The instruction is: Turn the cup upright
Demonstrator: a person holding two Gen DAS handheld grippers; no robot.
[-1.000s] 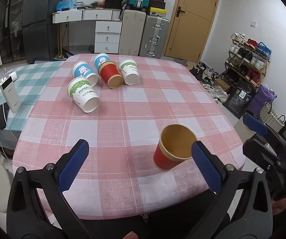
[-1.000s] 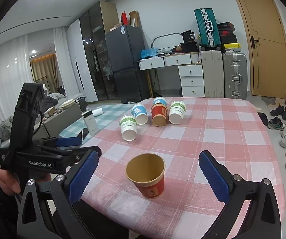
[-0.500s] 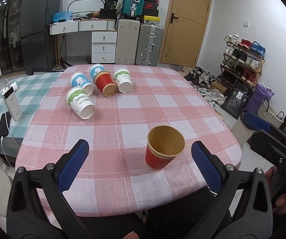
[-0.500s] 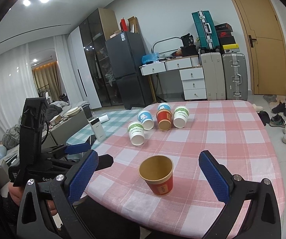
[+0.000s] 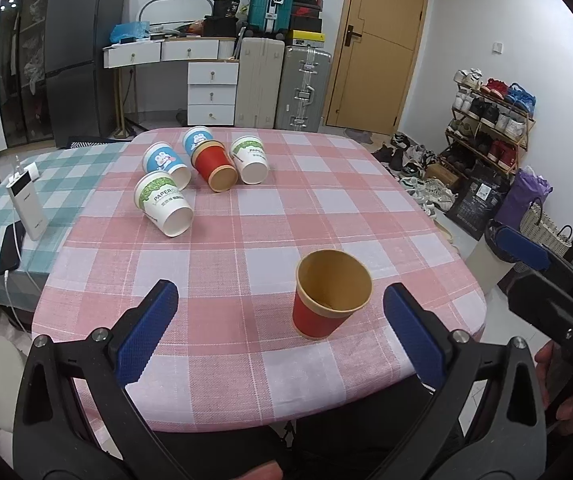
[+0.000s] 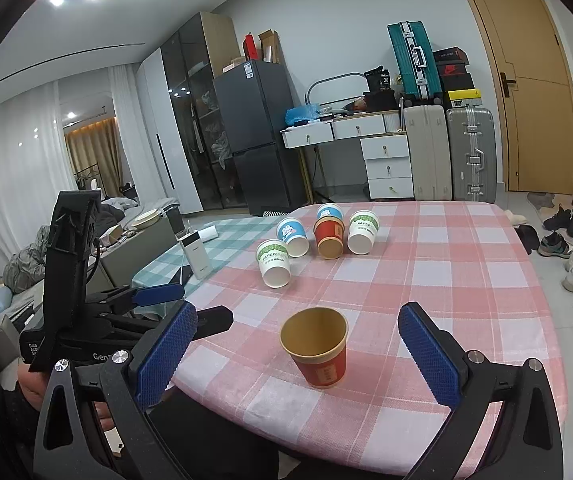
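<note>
Red paper cup w/ tan inside (image 5: pixel 328 300) upright near table's front edge, left gripper (image 5: pixel 282 332) and right gripper (image 6: pixel 300 350) both wide open, empty, five tipped cups (image 5: pixel 202 172) far left, shoe rack (image 5: pixel 490 120) only in left view.

rear blue cup (image 5: pixel 197 139) half hidden — phone (image 5: pixel 7 248) partly covered

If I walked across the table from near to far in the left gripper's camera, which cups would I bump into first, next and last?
Upright red cup → tipped green-and-white cup → tipped blue cup at the very back.
</note>
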